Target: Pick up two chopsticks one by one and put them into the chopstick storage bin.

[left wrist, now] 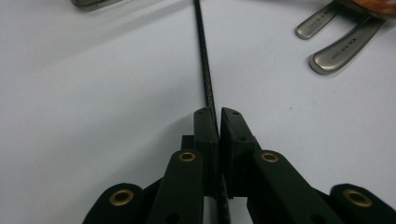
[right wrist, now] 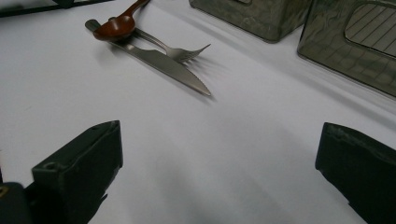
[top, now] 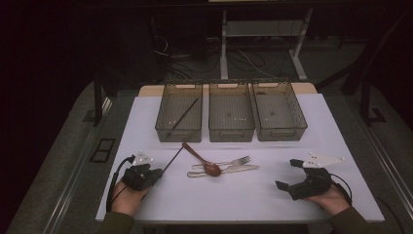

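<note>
left hand point(top: 127, 197): sitting nearest the lens in the high view, at the near left table edge, carrying the left gripper point(top: 157, 173)
chopstick point(top: 173, 158): thin black stick running from that gripper's tips away and to the right, far tip ending by the handle of the red spoon point(top: 204, 162)
right gripper point(top: 287, 174): resting at the near right on the right hand point(top: 333, 199), well apart from the chopstick, so the left one is doing this pick
bins: left bin point(top: 178, 113) already holding a second dark stick point(top: 182, 117); middle bin point(top: 230, 111) and right bin point(top: 278, 110) looking empty; all three lying beyond the fingers
open room: bare white table point(top: 243, 195) between fingers and bins; fork point(top: 234, 161) and knife point(top: 231, 170) lying right of the stick, to be avoided
left gripper view, pads: fingers point(left wrist: 206, 135) pressed together, clamping the chopstick point(left wrist: 204, 65) near its close end
long axis: stick running straight out ahead of the tips, in line with the jaws, lying low over the table
neighbours: two steel handle ends point(left wrist: 336, 49) ahead and to the right of the tips, apart from the stick
judgement: lift is looking like the next move; long free end may be swinging toward the spoon
right gripper view, pads: fingers point(right wrist: 84, 163) standing wide apart, nothing between them
ahead of them: knife point(right wrist: 163, 63), fork point(right wrist: 180, 51) and spoon point(right wrist: 116, 25) lying out front and left, bin walls point(right wrist: 350, 46) to the right
</note>
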{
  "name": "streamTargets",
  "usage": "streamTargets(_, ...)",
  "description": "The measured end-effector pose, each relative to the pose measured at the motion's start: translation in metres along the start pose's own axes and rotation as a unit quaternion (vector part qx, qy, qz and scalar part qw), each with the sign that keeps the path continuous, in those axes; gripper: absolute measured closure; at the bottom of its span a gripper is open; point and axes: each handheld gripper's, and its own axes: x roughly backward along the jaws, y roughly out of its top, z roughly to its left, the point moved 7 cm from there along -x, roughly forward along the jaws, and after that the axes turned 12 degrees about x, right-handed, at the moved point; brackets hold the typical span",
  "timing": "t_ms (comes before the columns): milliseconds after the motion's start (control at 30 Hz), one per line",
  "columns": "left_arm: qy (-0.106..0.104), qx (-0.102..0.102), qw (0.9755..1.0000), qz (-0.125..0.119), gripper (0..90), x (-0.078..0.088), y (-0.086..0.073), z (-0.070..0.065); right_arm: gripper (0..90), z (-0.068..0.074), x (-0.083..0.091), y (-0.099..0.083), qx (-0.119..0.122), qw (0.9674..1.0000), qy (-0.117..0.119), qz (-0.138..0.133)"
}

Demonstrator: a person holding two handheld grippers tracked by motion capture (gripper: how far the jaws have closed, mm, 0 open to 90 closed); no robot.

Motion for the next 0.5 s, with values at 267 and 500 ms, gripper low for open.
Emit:
streamTargets(267, -0.004, 0.011, 0.9999, 0.005, 85.6, 0.0013, 0.0001, 0.0006, 0.1, -0.0003, 0.0004, -0.0002, 0.0, 1.0, 0.001, 0.0)
streamTargets(500, -0.011, 0.005, 0.9999, 0.012, 85.6, 0.0062, 0.001, 0.0009, 0.1, -0.0008, 0.0006, -0.0001, 0.001, 1.0, 0.0, 0.0)
